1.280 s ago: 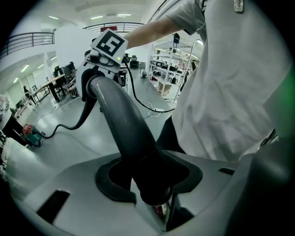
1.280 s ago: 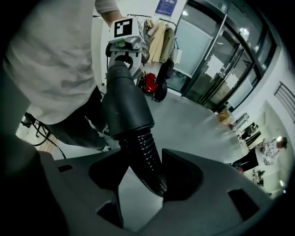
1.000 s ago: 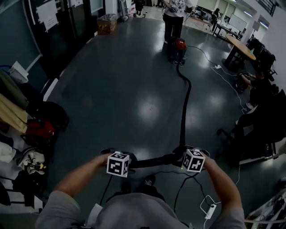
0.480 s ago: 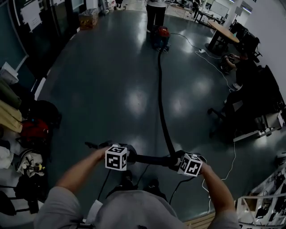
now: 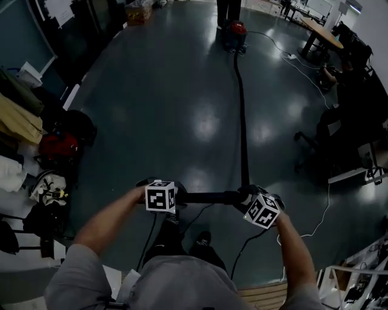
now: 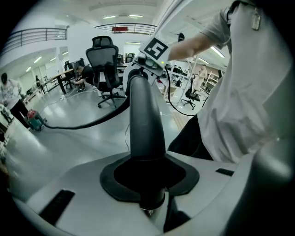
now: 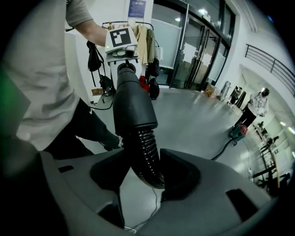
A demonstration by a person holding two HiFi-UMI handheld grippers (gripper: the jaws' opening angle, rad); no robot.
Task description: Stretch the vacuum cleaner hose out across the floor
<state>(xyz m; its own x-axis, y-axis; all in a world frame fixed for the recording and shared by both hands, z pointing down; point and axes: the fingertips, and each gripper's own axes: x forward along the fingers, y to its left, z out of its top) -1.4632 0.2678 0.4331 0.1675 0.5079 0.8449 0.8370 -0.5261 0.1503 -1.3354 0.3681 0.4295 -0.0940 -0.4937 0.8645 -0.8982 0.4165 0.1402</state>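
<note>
A red vacuum cleaner [image 5: 235, 30] stands far off on the dark floor. Its black hose [image 5: 242, 109] runs nearly straight from it to my right gripper [image 5: 257, 203]. That gripper [image 7: 140, 177] is shut on the ribbed hose [image 7: 147, 156] just below the smooth cuff [image 7: 131, 106]; its jaws have just been closing a little. The rigid black end tube [image 5: 206, 197] spans level between both grippers. My left gripper [image 5: 160, 197] is shut on that tube [image 6: 145, 120], with its jaws [image 6: 150, 184] closed further around it during the last moment.
Bags and hanging clothes [image 5: 57, 148] line the left wall. Office chairs [image 5: 339, 133] and a round table [image 5: 321, 33] stand at the right. A white cable [image 5: 315, 230] lies on the floor near my right arm. A person's legs [image 5: 229, 9] are beside the vacuum cleaner.
Both grippers have moved back from the vacuum cleaner with the hose end. The hose's curve near the machine has pulled out into a nearly straight line.
</note>
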